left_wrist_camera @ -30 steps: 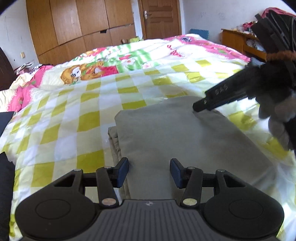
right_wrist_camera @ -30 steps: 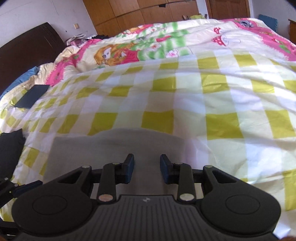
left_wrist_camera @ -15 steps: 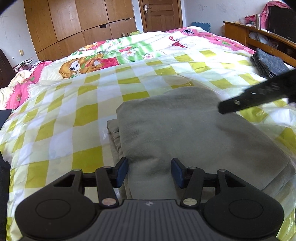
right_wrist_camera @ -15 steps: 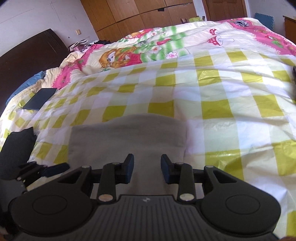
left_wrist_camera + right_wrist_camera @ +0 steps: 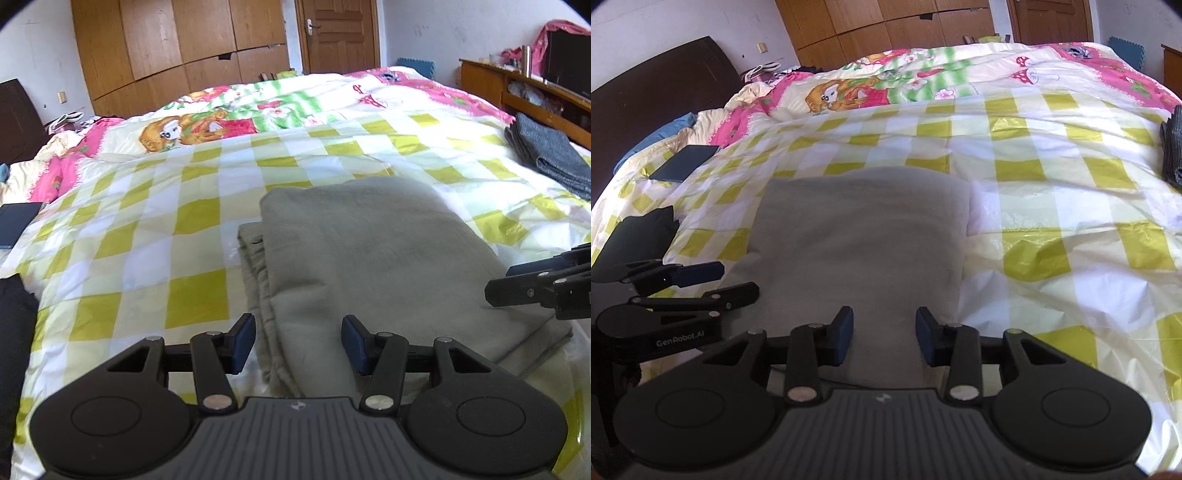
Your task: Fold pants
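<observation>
Left gripper (image 5: 298, 341) sits low over the near edge of the folded pants (image 5: 369, 258), blue pads spread, nothing pinched; cloth shows between the pads but they don't press on it. Right gripper (image 5: 884, 338) same pose over the near end of the pants (image 5: 860, 243), pads apart, not gripping; its jaws have just been opening, only loose cloth below them.

Pants: grey-green, folded into a thick rectangle, lying flat on the yellow-checked sheet (image 5: 147, 236) of the bed. Waistband layers stick out on the fold's left side in the left view. Right gripper's fingertips show at the right edge of the left view, beside the pants' right edge; left gripper shows at lower left of the right view, just beside the pants.

No containers in view. Farther out: black cloth (image 5: 639, 229) at the left bed edge, dark flat book-like item (image 5: 685, 162) on the sheet, folded dark grey garment (image 5: 546, 155) at the right side, cartoon quilt (image 5: 229, 118) behind, wooden wardrobe (image 5: 177, 48) and door at the back wall.

Versus earlier: right gripper was over the far part of the pants, now pulled back to the near right side; the dark grey garment has come into view. Pants unchanged, left gripper about the same.
</observation>
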Tool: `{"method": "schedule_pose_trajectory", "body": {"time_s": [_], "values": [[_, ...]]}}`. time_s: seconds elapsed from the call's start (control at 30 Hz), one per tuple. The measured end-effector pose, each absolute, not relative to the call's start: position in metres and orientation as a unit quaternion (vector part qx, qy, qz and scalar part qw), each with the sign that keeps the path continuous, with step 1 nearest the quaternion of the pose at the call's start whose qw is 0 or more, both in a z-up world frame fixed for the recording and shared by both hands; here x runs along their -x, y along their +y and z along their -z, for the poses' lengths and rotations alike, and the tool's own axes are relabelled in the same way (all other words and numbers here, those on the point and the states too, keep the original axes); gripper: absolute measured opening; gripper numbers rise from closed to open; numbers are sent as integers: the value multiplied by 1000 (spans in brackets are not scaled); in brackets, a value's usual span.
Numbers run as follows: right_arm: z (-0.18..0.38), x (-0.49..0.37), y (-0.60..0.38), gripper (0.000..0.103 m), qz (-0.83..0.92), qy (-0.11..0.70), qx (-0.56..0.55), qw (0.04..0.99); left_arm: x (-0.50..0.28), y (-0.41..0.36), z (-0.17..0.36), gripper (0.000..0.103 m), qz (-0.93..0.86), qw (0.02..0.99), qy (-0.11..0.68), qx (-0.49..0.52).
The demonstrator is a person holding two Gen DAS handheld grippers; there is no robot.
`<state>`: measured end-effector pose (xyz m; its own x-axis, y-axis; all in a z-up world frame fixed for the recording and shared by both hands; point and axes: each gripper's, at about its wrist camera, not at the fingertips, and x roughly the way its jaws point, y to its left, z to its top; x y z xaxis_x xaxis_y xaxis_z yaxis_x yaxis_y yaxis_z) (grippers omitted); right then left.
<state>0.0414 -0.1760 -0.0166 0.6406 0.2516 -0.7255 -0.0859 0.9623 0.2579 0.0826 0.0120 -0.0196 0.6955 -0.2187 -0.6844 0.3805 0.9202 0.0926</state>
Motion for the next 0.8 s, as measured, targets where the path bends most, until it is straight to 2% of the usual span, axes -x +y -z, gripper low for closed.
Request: {"method": "schedule_pose_trajectory", "body": {"time_s": [0.23,0.33,0.6,0.8], "values": [[11,-33,-169,41,-98,411,-93,902,-70,17,32,65,165,907,369,-117],[15,-29,-164,46,-101,418,-90,898,-67,18,25,65,162,909,369,-110],[6,-22,-159,46,-85,409,-85,905,-55,17,27,65,158,907,378,-102],[16,-26,-165,47,-82,433,-90,893,-51,20,30,66,162,904,385,-94]]}}
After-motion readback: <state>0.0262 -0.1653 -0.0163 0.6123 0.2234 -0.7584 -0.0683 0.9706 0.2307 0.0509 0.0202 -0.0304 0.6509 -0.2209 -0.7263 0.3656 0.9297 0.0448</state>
